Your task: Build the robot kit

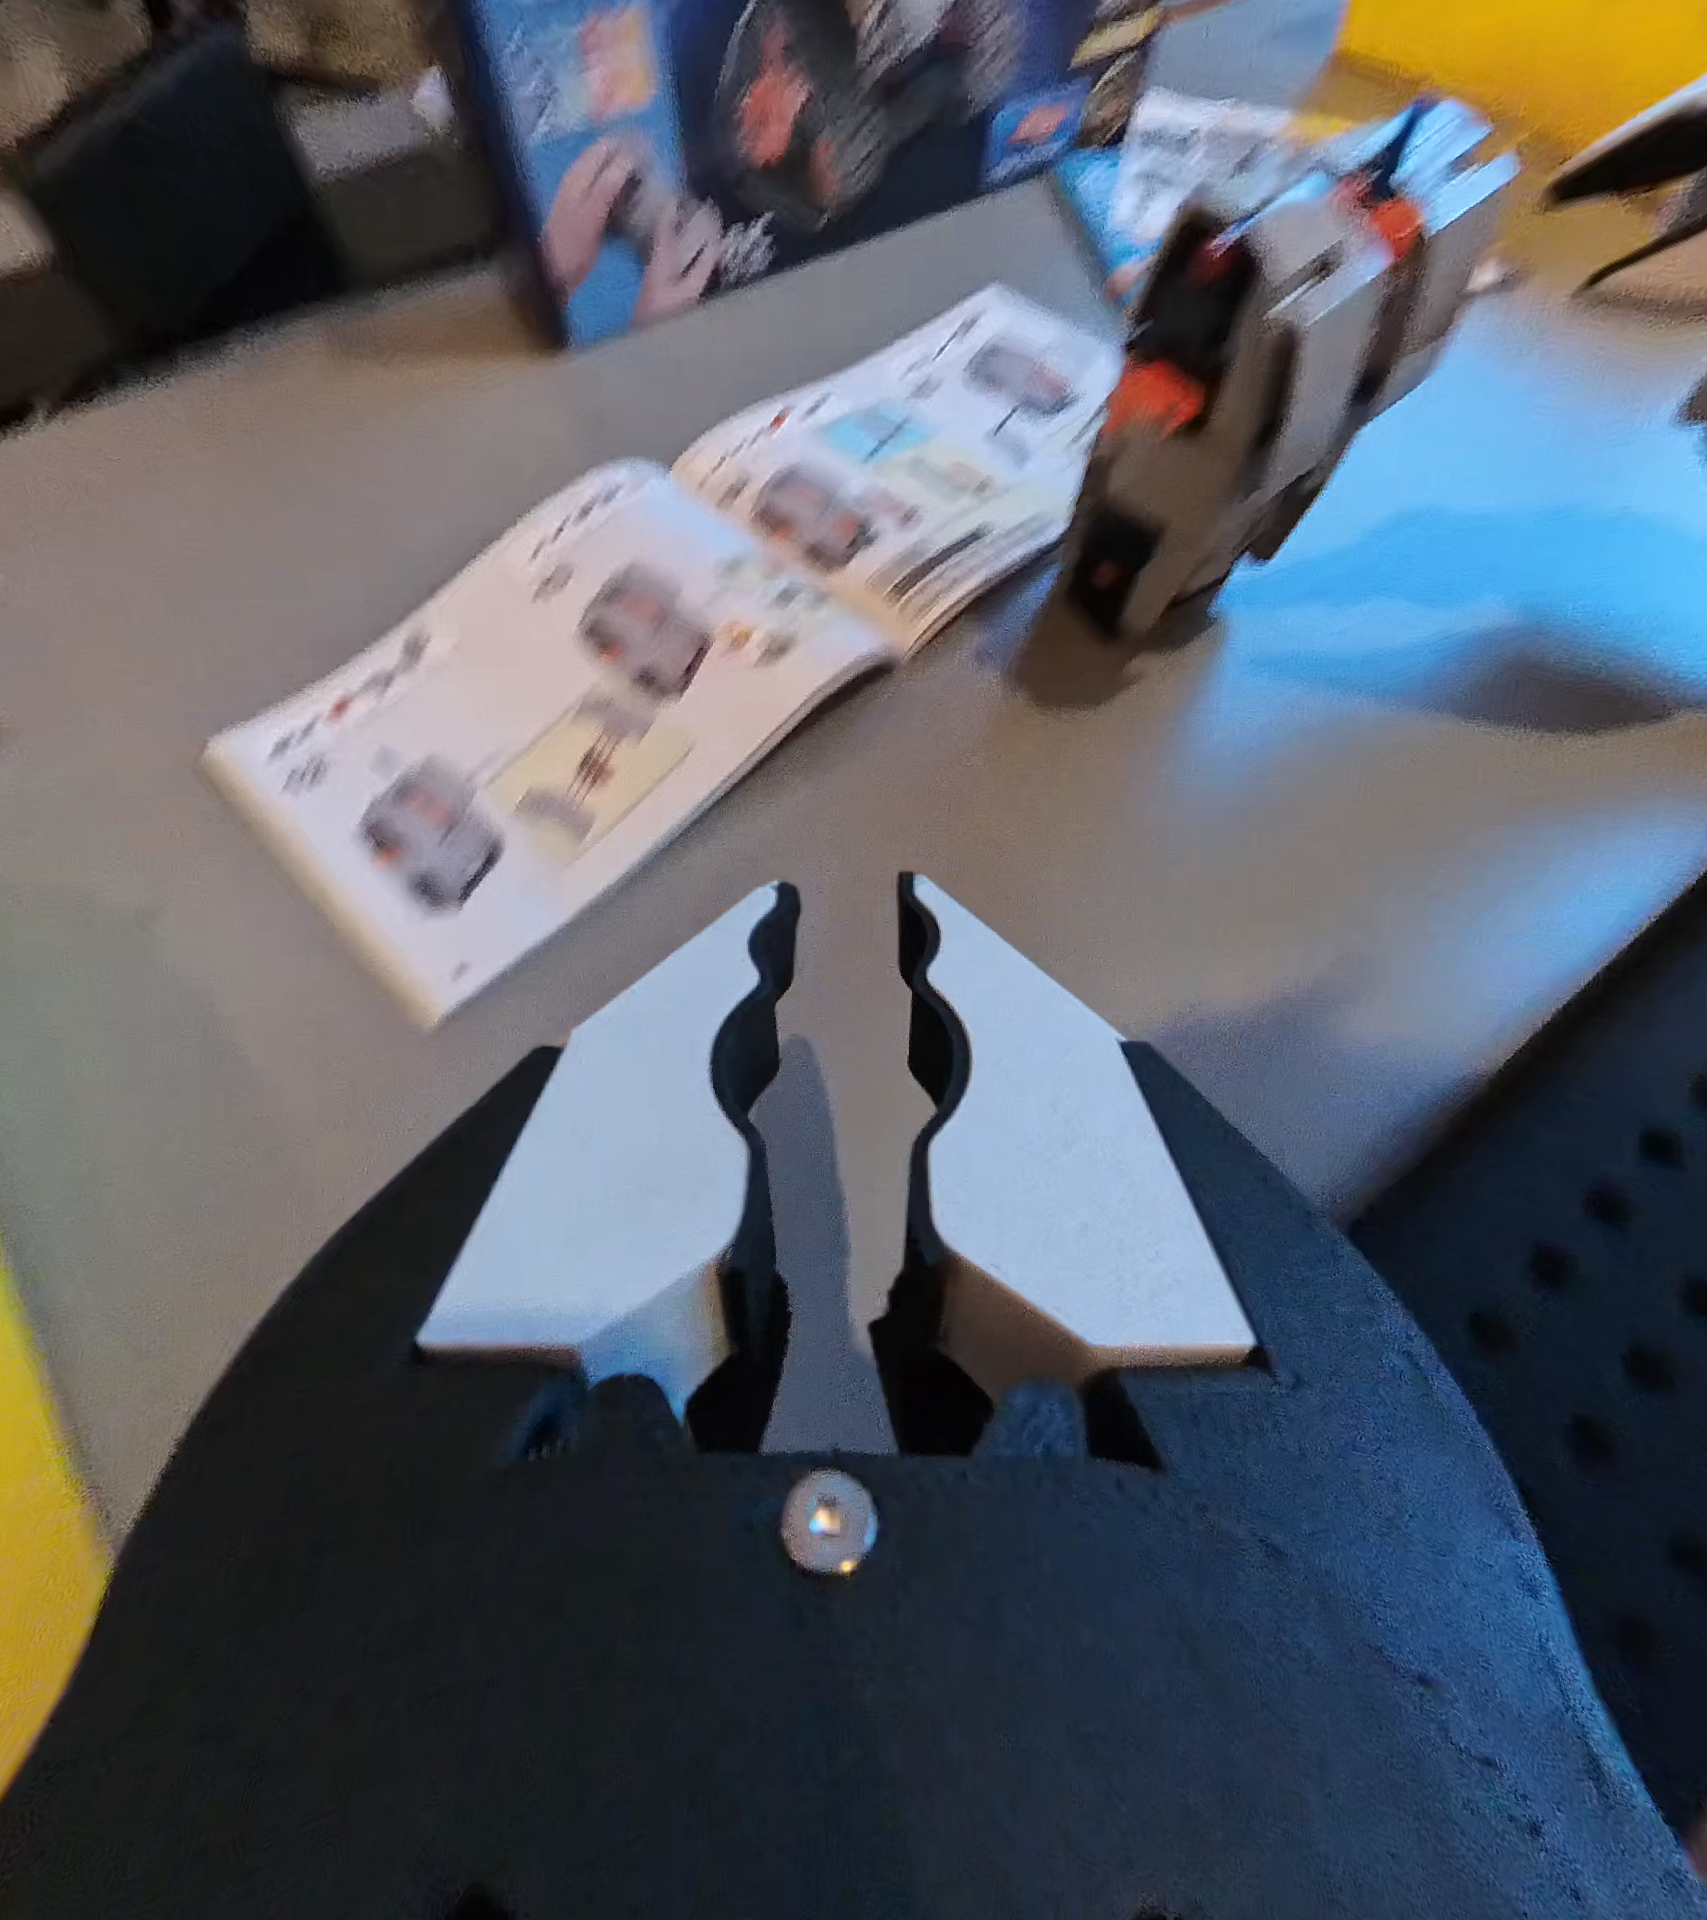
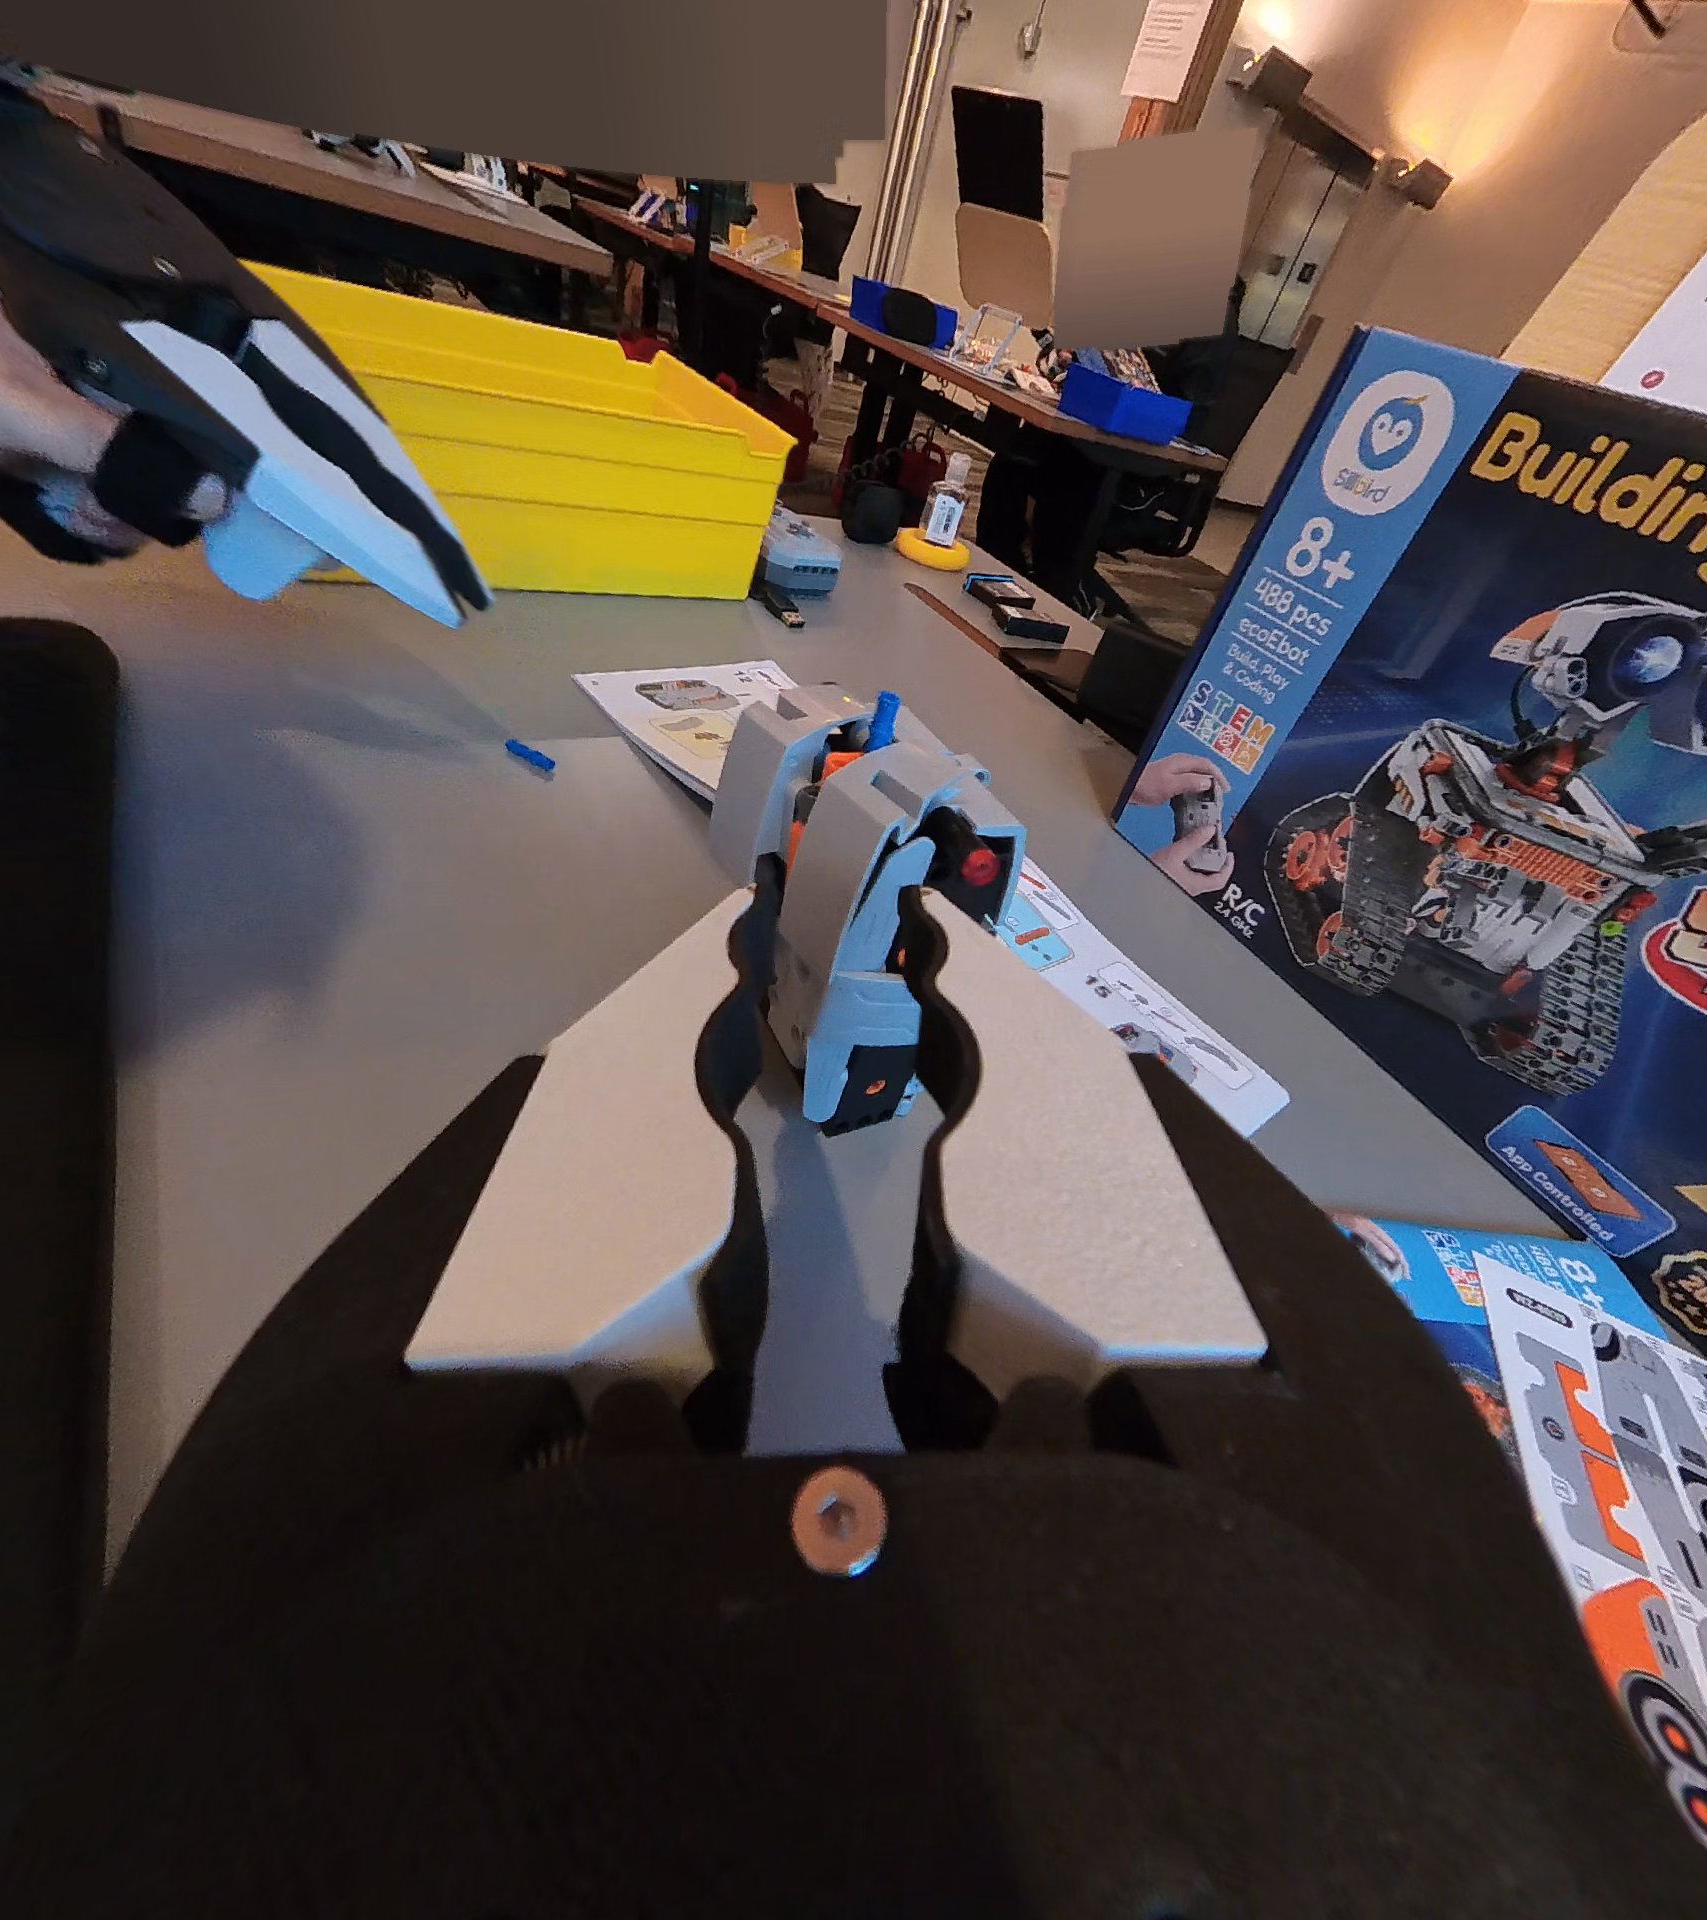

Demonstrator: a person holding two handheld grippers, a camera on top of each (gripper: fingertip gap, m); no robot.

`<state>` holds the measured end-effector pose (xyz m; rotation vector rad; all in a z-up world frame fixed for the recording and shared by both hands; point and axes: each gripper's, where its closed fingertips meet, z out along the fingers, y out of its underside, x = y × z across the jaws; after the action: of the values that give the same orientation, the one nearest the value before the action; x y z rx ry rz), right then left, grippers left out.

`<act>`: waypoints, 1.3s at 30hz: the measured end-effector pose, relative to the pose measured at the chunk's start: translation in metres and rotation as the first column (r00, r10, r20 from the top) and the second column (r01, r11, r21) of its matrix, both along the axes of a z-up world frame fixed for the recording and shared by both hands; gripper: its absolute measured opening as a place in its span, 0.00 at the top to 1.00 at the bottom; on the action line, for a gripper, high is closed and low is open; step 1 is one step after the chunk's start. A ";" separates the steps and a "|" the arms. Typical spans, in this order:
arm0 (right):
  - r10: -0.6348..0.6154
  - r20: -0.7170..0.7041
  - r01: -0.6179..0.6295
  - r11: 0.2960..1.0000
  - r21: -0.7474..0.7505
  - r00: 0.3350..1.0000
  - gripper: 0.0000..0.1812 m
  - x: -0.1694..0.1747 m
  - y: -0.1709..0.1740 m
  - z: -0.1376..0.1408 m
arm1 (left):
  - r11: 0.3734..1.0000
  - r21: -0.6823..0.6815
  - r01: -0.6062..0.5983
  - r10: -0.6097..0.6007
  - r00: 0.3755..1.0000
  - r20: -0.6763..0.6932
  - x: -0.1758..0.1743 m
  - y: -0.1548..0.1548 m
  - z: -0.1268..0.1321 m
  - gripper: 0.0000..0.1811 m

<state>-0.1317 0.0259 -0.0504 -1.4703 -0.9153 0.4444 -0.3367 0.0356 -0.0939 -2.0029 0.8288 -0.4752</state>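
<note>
A grey block-built model (image 2: 859,873) with orange and blue parts stands tilted on the grey table (image 2: 361,935). My right gripper (image 2: 833,914) is shut on it, with a pad against each side of its lower half. In the blurred left wrist view the model (image 1: 1244,384) stands at the upper right, with the right gripper (image 1: 1597,229) at its far end. My left gripper (image 1: 844,883) hovers over the table with its jaws a narrow gap apart and nothing between them. It also shows in the right wrist view (image 2: 459,603), raised at the upper left. A small blue pin (image 2: 529,755) lies on the table below it.
An open instruction booklet (image 1: 641,665) lies beside the model. The building-set box (image 2: 1503,779) stands upright at the right, with a sticker sheet (image 2: 1680,1507) in front of it. Stacked yellow bins (image 2: 558,468) stand behind. A black perforated mat (image 1: 1659,1247) covers the near table edge. Some 20 cm of space lies between my two pairs of fingers.
</note>
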 end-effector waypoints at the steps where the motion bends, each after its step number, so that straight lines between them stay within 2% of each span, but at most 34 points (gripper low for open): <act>1: 0.001 0.003 -0.001 1.000 0.005 1.000 0.88 -0.001 0.000 0.001 | 0.999 -0.034 -0.036 0.035 0.999 -0.022 -0.016 -0.003 -0.005 0.90; 3: 0.007 0.002 -0.007 1.000 0.015 1.000 0.88 -0.003 0.000 0.003 | 0.994 -0.081 -0.069 0.063 0.996 -0.067 -0.037 -0.009 -0.015 0.89; 6: 0.010 0.012 -0.011 0.999 0.030 1.000 0.88 -0.006 0.000 0.005 | 0.993 -0.100 -0.067 0.052 0.988 -0.147 -0.048 -0.010 -0.029 0.88; 10: 0.002 0.033 -0.003 1.000 0.028 0.999 0.88 -0.004 -0.001 0.000 | 0.995 -0.087 0.048 -0.063 0.982 -0.180 -0.029 0.001 -0.041 0.90; 13: -0.008 0.032 0.007 0.999 0.033 0.999 0.88 0.000 -0.002 0.000 | 0.987 -0.116 0.111 -0.138 0.957 -0.257 -0.020 0.009 -0.055 0.91; 17: -0.022 0.016 0.021 0.999 0.035 1.000 0.88 0.005 -0.001 0.003 | 0.987 -0.116 0.111 -0.147 0.919 -0.366 -0.022 0.020 -0.068 0.94; 20: -0.017 0.010 0.017 1.000 0.024 1.000 0.88 0.006 0.000 0.003 | 0.981 -0.134 0.140 -0.178 0.926 -0.332 -0.016 0.018 -0.069 0.99; 24: -0.012 0.021 0.012 1.000 0.022 1.000 0.88 0.004 -0.001 0.002 | 0.975 -0.165 0.146 -0.187 0.945 -0.267 -0.011 0.017 -0.068 0.99; 26: -0.014 0.024 0.013 0.999 0.042 1.000 0.88 0.004 -0.003 0.005 | 0.974 -0.158 0.159 -0.182 0.973 -0.140 0.005 0.011 -0.051 0.99; 28: -0.004 -0.009 0.005 0.997 0.071 1.000 0.88 0.002 -0.008 0.014 | 0.964 -0.130 0.233 -0.213 0.966 0.149 0.044 -0.008 -0.012 0.99; 30: 0.035 -0.124 -0.026 0.997 0.072 0.992 0.89 -0.003 -0.020 0.035 | 0.941 -0.050 0.335 -0.286 0.866 0.411 0.083 -0.035 0.035 0.99; 31: 0.066 -0.220 -0.057 0.997 0.049 0.973 0.90 -0.007 -0.028 0.049 | 0.935 -0.004 0.354 -0.309 0.822 0.478 0.096 -0.045 0.051 0.99; 34: 0.108 -0.476 -0.169 0.982 -0.086 0.873 0.91 -0.017 -0.044 0.071 | 0.929 0.118 0.350 -0.356 0.762 0.541 0.127 -0.063 0.077 0.99; 37: 0.098 -0.579 -0.279 0.932 -0.233 0.809 0.91 -0.026 -0.047 0.067 | 0.923 0.188 0.335 -0.383 0.770 0.511 0.145 -0.070 0.082 0.99; 39: 0.086 -0.597 -0.326 0.895 -0.306 0.798 0.90 -0.029 -0.048 0.062 | 0.912 0.227 0.342 -0.410 0.764 0.498 0.153 -0.073 0.086 0.99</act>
<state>-0.1608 -0.0218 0.0120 -1.4626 -0.5106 1.2319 -0.1841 -0.0378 -0.0077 -1.4606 0.8704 -1.1347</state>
